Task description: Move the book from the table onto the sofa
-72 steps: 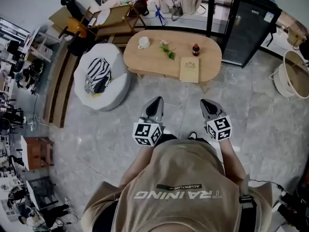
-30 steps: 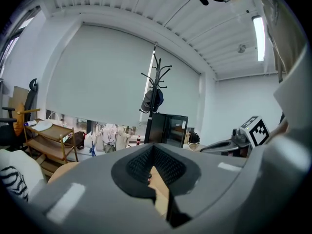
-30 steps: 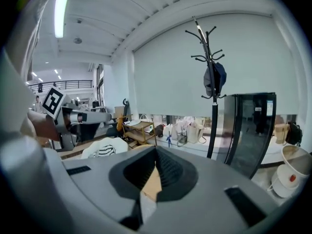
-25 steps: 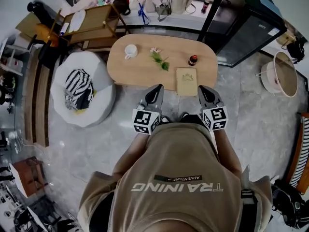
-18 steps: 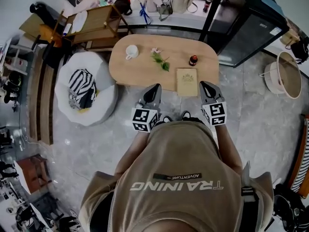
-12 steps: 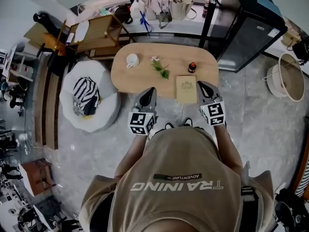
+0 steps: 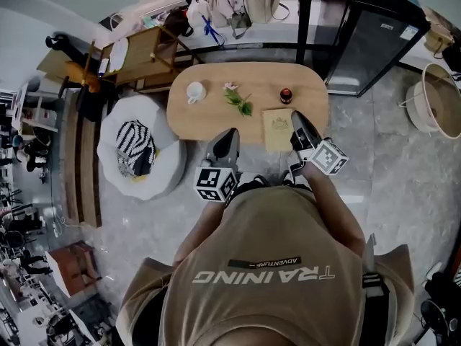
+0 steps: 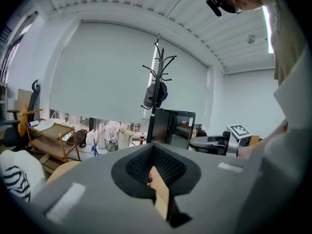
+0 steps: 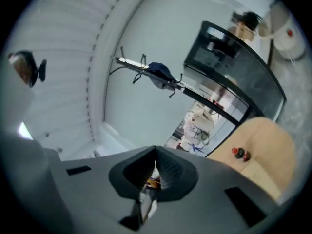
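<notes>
A tan book (image 7: pixel 276 127) lies flat near the front edge of the oval wooden table (image 7: pixel 216 117), right of the middle. My right gripper (image 7: pixel 295 118) is shut and empty. It is rolled onto its side, with its tips over the book's right edge; contact cannot be told. My left gripper (image 7: pixel 230 135) is shut and empty, its tip at the table's front edge left of the book. In the left gripper view the jaws (image 8: pixel 155 167) meet with only a slit between them. The right gripper view shows its jaws (image 9: pixel 155 172) closed. The white round sofa (image 7: pixel 167 166) stands left of the table.
On the table stand a white cup (image 7: pixel 194 91), a green sprig (image 7: pixel 238 101) and a small dark bottle (image 7: pixel 285 95). A striped cushion (image 7: pixel 136 146) lies on the sofa. A black cabinet (image 7: pixel 374 34), a coat stand (image 8: pixel 156 89) and a wooden cart (image 7: pixel 137 52) stand behind the table.
The person has stepped up to the table and both grippers have moved forward. The right gripper has rolled onto its side and now reaches over the book's right edge.
</notes>
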